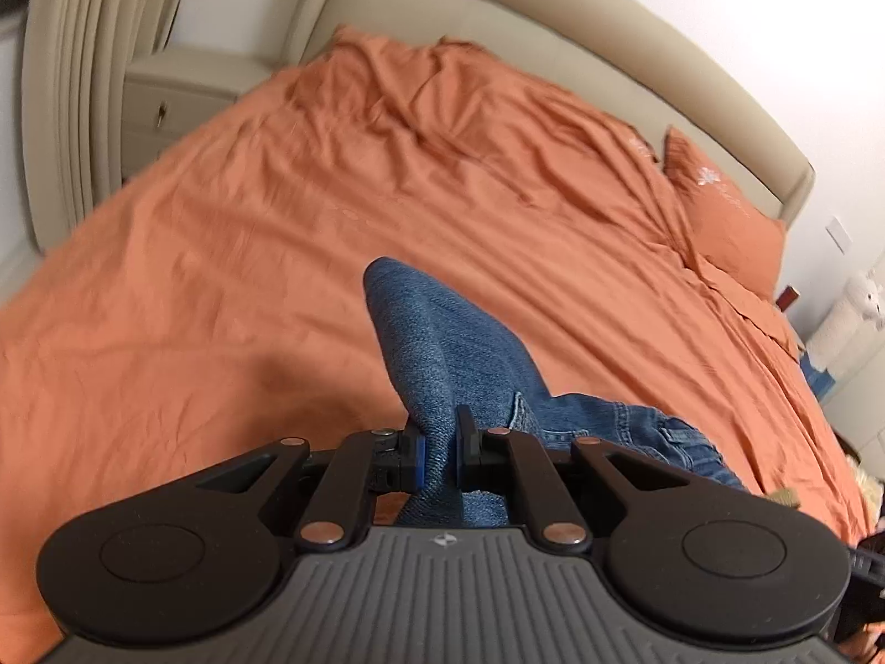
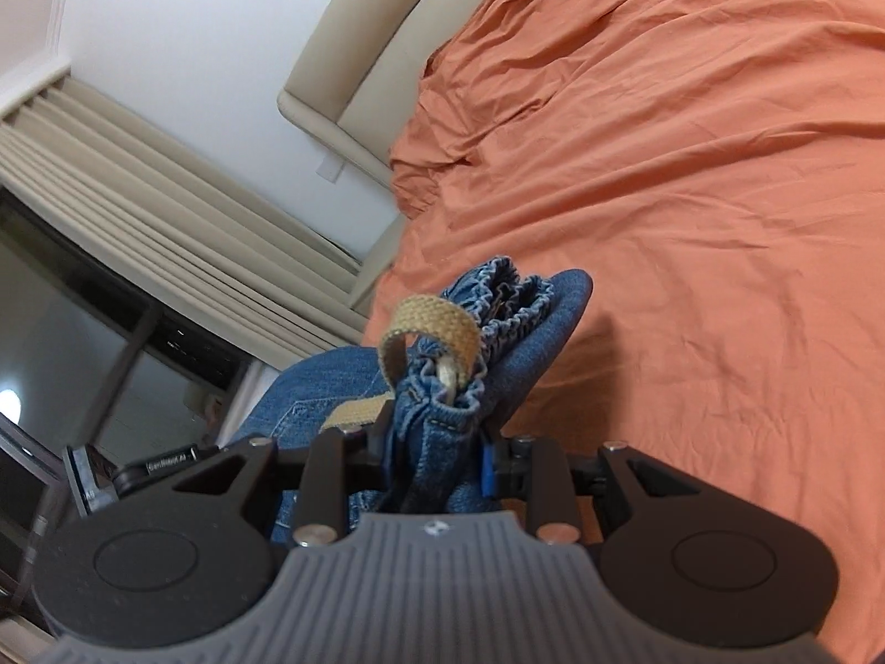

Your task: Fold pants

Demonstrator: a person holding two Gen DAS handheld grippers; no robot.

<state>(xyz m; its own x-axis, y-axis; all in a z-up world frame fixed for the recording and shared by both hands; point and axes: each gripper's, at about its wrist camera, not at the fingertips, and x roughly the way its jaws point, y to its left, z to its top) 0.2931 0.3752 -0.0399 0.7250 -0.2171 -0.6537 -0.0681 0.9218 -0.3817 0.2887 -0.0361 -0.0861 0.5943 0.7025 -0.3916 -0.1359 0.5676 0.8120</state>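
The pants are blue denim jeans, held up over an orange bed sheet. My left gripper is shut on a fold of the denim, which stands up between the fingers and trails off to the right. My right gripper is shut on the gathered elastic waistband of the jeans, where a tan woven drawstring loops up out of an eyelet. The rest of the jeans hangs below and left of the right gripper, partly hidden by it.
The wrinkled orange sheet covers a wide bed with a beige padded headboard. An orange pillow lies at the far right. Beige curtains, a dark window and a bedside cabinet stand beyond the bed.
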